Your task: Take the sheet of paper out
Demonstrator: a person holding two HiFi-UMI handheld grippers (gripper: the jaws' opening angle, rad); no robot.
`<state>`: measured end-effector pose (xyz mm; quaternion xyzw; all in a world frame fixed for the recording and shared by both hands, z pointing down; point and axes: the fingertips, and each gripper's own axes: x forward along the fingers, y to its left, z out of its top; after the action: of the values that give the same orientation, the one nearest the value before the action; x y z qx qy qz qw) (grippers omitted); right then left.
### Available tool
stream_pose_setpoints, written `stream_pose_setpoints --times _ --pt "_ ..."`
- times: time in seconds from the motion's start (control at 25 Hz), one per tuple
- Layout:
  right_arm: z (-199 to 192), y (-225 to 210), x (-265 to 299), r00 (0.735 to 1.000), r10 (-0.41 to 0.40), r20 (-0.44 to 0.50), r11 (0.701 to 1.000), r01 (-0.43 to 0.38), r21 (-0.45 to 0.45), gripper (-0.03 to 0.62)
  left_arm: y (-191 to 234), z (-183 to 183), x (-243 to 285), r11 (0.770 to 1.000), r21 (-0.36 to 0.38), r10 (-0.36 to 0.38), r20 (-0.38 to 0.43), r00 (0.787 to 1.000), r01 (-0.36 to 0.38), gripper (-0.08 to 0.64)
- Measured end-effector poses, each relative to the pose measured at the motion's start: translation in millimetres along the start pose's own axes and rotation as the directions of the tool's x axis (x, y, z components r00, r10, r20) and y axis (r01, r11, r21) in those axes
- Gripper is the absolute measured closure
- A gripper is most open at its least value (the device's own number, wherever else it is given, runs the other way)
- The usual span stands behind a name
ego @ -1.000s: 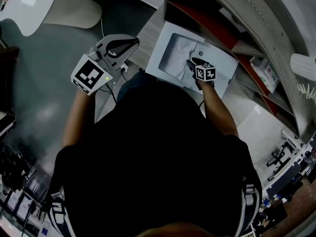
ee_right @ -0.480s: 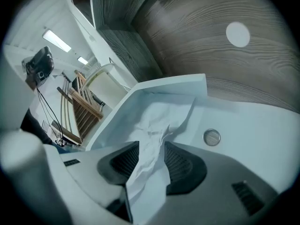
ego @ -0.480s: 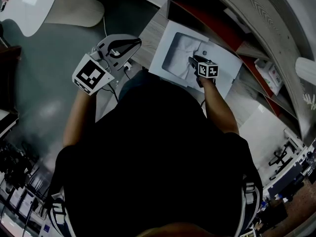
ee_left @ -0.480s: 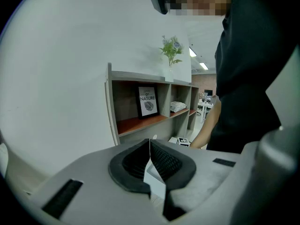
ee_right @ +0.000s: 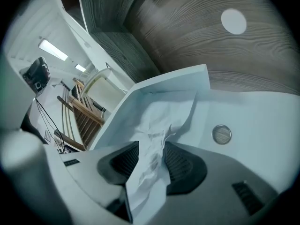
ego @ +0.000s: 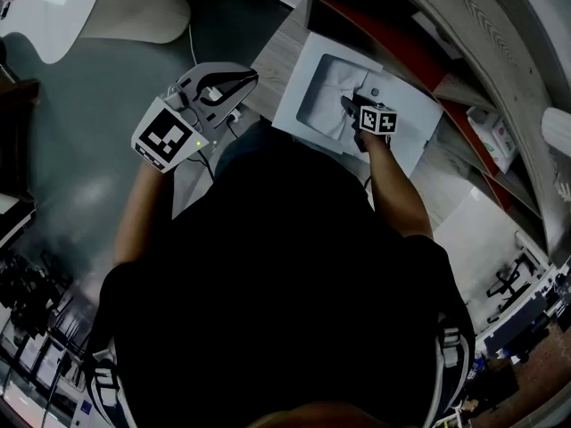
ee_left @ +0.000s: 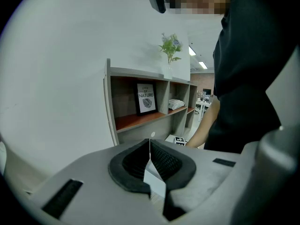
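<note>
A crumpled white sheet of paper lies in a shallow white box on a wooden top. My right gripper reaches down into the box. Its jaws have just been opening, and a raised fold of the sheet stands between the pads and runs back toward the camera; I see no squeeze on it. My left gripper hangs left of the box with its pads meeting at the tips and nothing in them.
A small round metal fitting sits in the box beside the paper. A shelf unit with red-brown boards stands behind the box, with a framed print and a vase of flowers. Grey floor lies to the left.
My right gripper has sunk a little deeper into the box over the paper and rolled slightly. The left gripper has stayed where it was.
</note>
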<state>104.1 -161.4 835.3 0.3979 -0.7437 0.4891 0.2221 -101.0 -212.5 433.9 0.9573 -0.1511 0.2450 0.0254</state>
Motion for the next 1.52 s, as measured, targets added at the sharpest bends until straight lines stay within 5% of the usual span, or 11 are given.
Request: stream_pose_setpoints --times 0.56,0.8,1.52 --pt "-1.8 15.6 20.2 0.998 0.054 -0.017 0.998 -0.053 0.041 0.417 -3.1 -4.6 3.3 1.000 0.004 -0.029 -0.010 1.000 0.029 0.538" --pt "-2.2 13.1 26.1 0.999 0.010 -0.042 1.000 -0.010 -0.017 0.515 -2.7 -7.9 2.0 1.000 0.002 -0.025 -0.014 1.000 0.025 0.538" --pt "2.6 12.4 14.6 1.000 -0.006 -0.019 1.000 0.006 -0.003 0.568 -9.8 -5.4 -2.1 1.000 0.006 -0.025 -0.014 1.000 0.025 0.538"
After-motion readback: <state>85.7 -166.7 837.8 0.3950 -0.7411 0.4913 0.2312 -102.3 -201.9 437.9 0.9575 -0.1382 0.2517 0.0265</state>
